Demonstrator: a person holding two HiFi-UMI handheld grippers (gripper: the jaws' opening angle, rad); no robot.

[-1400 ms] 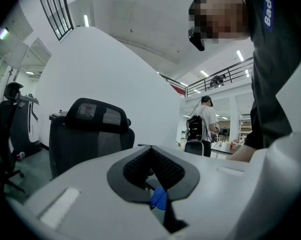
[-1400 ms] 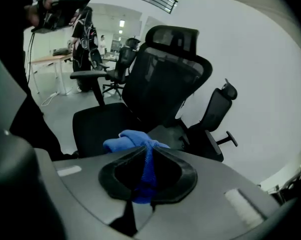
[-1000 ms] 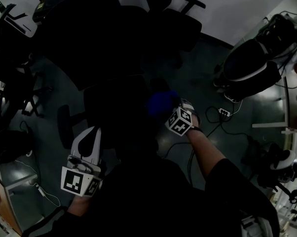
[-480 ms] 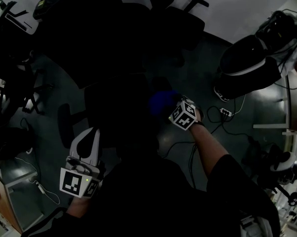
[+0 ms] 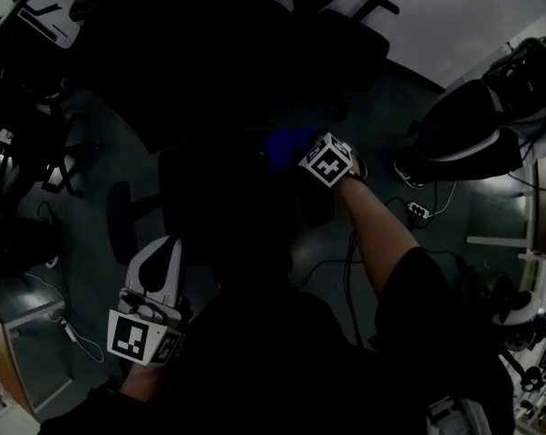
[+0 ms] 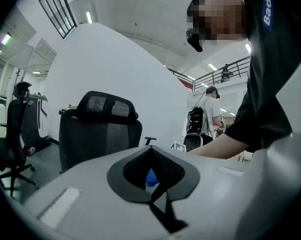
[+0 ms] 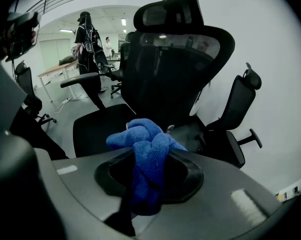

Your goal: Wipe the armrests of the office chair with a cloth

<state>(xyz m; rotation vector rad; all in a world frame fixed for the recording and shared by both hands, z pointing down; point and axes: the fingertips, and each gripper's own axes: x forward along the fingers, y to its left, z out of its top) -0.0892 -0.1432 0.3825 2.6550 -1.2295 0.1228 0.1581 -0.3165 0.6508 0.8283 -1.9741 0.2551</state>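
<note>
Right gripper view has the blue cloth [image 7: 145, 149] bunched between the fingers of the right gripper [image 7: 149, 156]. The fingers have just been closing and now pinch it narrowly, with a wad spilling out past the tips. The cloth hangs over the office chair [image 7: 176, 69], above the seat and short of the foot of the backrest. One armrest [image 7: 80, 79] juts out on the chair's far side, well apart from the cloth.

Compared with a second ago in the head view, the cloth and the right gripper have travelled along the chair's side towards its back. The left gripper [image 5: 164, 254] has kept its place on the chair's opposite side, near that armrest, its fingers together on nothing. Another chair [image 7: 233, 129] stands beyond the office chair.
</note>
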